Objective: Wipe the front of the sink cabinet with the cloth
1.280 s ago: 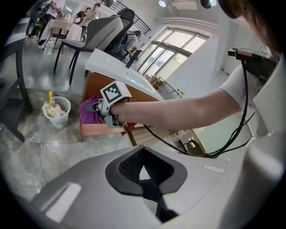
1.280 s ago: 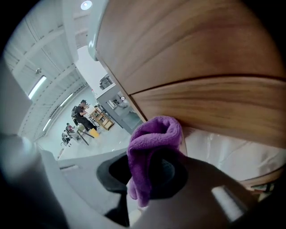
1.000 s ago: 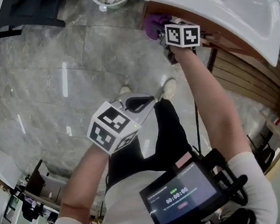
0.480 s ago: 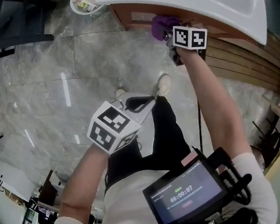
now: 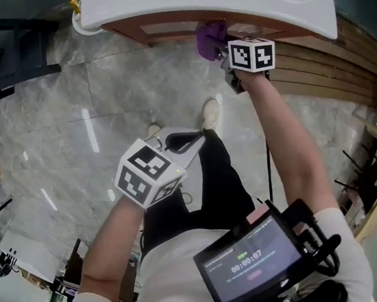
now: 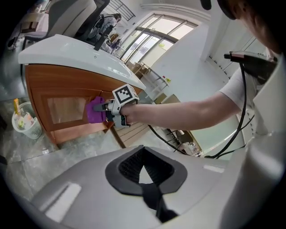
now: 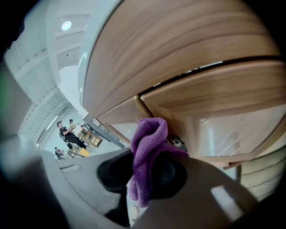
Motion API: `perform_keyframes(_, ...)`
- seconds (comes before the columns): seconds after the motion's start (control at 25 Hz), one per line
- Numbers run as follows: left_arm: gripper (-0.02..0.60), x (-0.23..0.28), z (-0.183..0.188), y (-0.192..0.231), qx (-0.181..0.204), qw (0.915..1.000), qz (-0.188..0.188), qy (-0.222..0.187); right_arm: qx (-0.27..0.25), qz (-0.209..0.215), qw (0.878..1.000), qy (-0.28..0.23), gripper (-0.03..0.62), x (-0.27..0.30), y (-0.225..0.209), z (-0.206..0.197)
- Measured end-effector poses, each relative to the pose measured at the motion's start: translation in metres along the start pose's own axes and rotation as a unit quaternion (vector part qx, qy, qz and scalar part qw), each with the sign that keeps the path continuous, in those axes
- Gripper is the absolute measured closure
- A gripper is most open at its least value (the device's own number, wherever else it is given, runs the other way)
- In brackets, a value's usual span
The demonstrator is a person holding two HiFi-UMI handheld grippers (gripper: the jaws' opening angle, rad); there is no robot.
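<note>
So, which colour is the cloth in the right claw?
The cloth is purple, clearest in the right gripper view.

The right tongs [image 5: 223, 49] reach forward on an outstretched arm. A purple cloth [image 5: 210, 36] is bunched at their tip, against the front of the wooden cabinet [image 5: 154, 25] and just under the rim of the white sink [image 5: 209, 0]. The left tongs [image 5: 191, 139] hang nearer the body, above the grey marble floor [image 5: 81, 97], pointing towards the cabinet. A screen [image 5: 251, 262] sits at the person's chest.
</note>
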State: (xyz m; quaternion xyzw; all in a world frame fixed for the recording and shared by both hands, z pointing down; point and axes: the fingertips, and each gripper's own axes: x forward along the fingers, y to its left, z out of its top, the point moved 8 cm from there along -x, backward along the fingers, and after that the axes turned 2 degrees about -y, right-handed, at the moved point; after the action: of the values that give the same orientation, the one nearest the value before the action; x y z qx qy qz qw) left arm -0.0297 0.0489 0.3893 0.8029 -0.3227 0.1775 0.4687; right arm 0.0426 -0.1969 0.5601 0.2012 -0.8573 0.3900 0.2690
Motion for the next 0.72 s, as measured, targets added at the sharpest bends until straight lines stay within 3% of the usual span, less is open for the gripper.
perform_keyframes(0.32, 0.575, 0.022, 0.009, -0.002, 0.011, 0.9996, -0.019, 0.016, 0.026, -0.012, 0.999, -0.016, 0.522, -0.021, -0.034, 0.0)
perform_keyframes(0.72, 0.575, 0.026, 0.024, 0.004, 0.026, 0.9986, -0.03, 0.035, 0.055, -0.059, 0.996, -0.03, 0.522, -0.05, -0.076, 0.001)
